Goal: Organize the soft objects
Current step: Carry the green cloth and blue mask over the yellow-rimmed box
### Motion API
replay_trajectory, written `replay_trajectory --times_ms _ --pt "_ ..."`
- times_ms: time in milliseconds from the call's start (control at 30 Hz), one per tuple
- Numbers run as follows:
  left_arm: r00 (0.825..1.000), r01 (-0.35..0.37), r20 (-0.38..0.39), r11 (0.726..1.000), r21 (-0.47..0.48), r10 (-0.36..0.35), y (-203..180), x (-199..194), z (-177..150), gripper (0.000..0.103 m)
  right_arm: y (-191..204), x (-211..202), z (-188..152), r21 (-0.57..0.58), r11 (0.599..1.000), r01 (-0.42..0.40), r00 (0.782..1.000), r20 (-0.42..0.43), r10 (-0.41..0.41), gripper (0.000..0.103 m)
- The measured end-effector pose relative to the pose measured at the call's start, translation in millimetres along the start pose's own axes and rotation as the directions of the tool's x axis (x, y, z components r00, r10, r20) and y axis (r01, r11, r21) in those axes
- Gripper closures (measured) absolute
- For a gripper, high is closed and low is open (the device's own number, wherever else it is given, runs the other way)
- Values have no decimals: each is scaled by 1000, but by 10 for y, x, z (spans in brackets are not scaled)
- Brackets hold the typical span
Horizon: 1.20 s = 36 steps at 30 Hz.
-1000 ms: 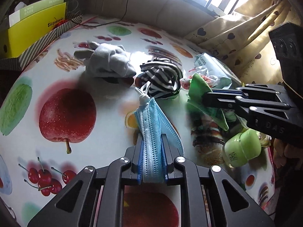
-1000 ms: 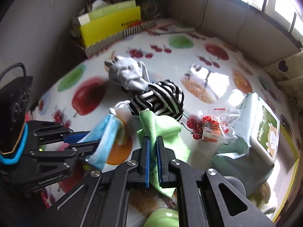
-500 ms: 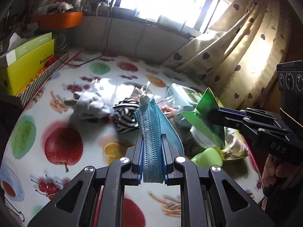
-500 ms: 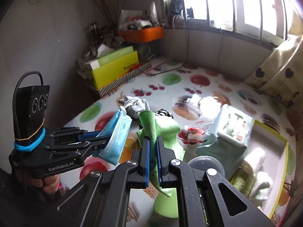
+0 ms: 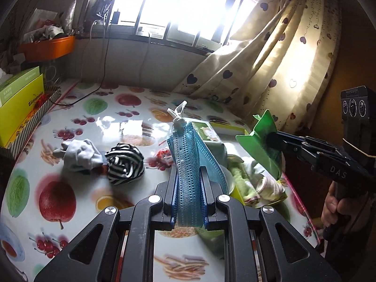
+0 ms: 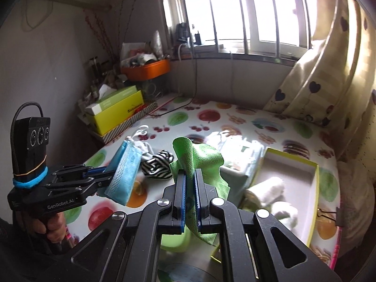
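Both raised above the bench: left hand-held gripper (image 5: 189, 202) clamped on blue face mask (image 5: 190, 162), right hand-held gripper (image 6: 190, 202) clamped on green cloth (image 6: 199, 164). Yellow-rimmed box (image 6: 316, 183) toward the bench's right edge, nearer the right one, long axis running away.

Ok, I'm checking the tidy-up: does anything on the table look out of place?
Yes: a gray sock and a striped sock lie crumpled on the table, outside the yellow box that holds other soft things.
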<state>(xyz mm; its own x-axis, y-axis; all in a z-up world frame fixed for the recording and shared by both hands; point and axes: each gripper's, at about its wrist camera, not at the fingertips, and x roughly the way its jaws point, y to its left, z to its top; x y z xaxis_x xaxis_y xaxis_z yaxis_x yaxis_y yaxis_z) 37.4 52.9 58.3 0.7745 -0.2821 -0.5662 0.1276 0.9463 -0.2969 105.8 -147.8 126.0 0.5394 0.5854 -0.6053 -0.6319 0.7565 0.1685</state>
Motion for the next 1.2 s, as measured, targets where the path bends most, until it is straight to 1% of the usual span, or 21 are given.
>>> replay_trajectory --times_ms 300,700,900,1200 --pt "1000 28 -8 999 31 -27 -178 97 68 87 -343 -195 -36 60 997 58 998 35 -60 97" --pt "998 54 -34 996 71 -52 -383 244 111 87 -642 -186 -151 119 990 80 996 25 -83 97" --pt "995 81 -56 992 97 -76 -562 379 146 87 -886 -127 -197 158 983 94 995 16 -98 97" --pt "988 123 -111 982 143 -108 -912 696 169 87 -1410 135 -317 241 964 115 993 -34 -110 97"
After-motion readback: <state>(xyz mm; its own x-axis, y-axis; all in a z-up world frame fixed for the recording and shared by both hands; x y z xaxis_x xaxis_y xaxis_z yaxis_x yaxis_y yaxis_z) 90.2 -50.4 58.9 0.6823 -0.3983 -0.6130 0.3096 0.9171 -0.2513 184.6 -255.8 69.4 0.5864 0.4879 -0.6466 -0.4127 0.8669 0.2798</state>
